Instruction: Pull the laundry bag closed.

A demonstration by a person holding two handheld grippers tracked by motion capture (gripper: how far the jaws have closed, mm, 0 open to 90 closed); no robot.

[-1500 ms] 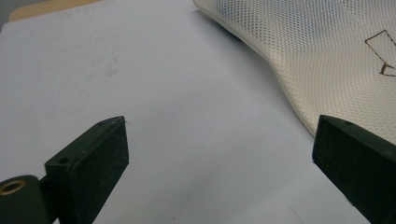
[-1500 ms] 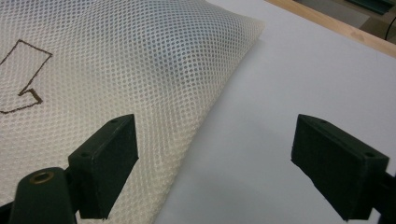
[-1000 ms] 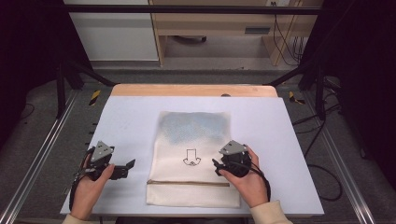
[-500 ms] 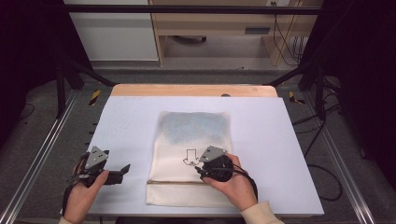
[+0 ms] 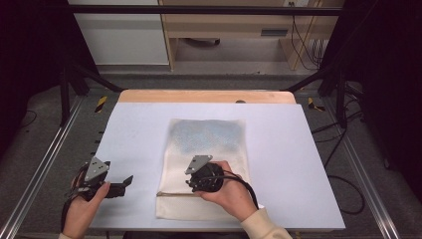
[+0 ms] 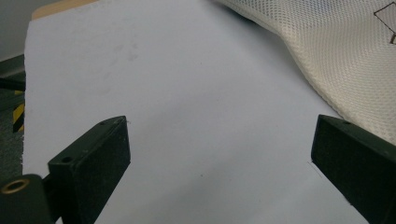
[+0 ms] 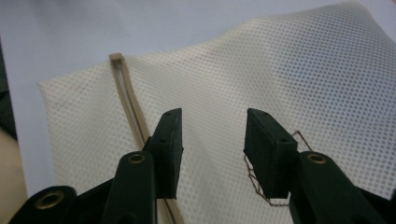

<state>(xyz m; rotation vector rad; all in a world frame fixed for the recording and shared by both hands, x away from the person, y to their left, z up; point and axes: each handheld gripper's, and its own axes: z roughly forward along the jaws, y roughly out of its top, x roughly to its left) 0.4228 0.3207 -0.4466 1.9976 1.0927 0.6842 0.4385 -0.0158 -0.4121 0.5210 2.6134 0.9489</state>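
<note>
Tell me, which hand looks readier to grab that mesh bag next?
Probably the right. Its tool hangs over the mesh bag beside the zip, jaws just narrowing with nothing pinched between them. The left tool sits wide open over bare table, off to the bag's side.

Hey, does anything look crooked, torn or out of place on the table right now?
Nothing stands out. The cream mesh bag lies flat and roughly square on the white table, its zipper straight, with no tears visible. The right gripper, jaws just closing, is above the bag.

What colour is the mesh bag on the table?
Cream mesh bag, bluish at its far end; the right gripper view shows the mesh best.
</note>
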